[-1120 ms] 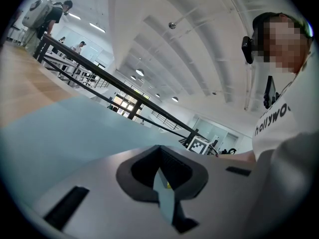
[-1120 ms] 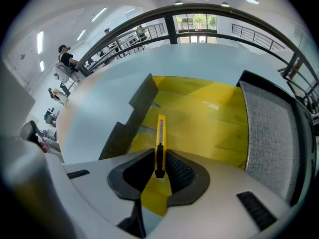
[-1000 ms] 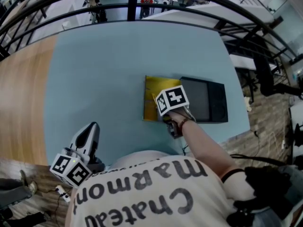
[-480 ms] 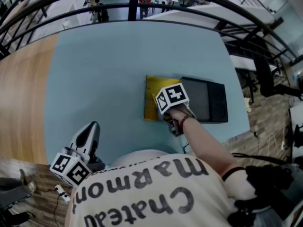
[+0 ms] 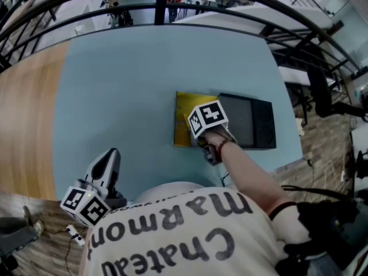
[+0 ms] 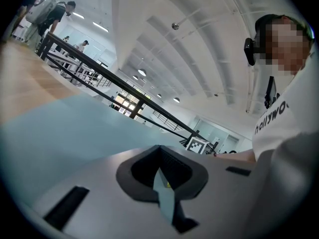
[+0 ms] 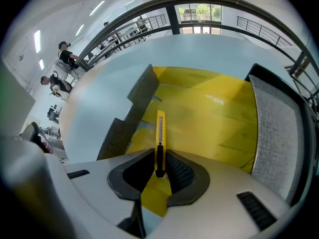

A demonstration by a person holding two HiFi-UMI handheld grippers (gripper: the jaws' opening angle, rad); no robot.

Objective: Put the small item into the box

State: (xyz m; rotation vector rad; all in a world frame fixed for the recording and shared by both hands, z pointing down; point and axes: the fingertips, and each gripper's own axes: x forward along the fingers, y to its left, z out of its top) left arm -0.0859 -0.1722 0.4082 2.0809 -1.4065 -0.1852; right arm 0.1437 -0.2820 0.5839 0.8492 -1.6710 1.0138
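Observation:
A yellow utility knife (image 7: 160, 133) stands between the pads of my right gripper (image 7: 160, 156), which is shut on it and points steeply down. Below the knife lies the open box (image 7: 209, 118), yellow inside, with a dark grey flap (image 7: 134, 108) on its left. In the head view the right gripper (image 5: 208, 121) hangs over the near right part of the yellow box (image 5: 183, 119), its marker cube hiding the jaws. A black lid with grey lining (image 5: 253, 122) lies against the box's right side. My left gripper (image 5: 106, 171) rests at the table's near edge, jaws together (image 6: 160, 151) and holding nothing.
The light blue table (image 5: 126, 79) ends close to the lid on the right. Wooden floor (image 5: 23, 125) lies to the left, and black railings (image 5: 161, 4) run behind the table. Several people stand far off beyond the railings.

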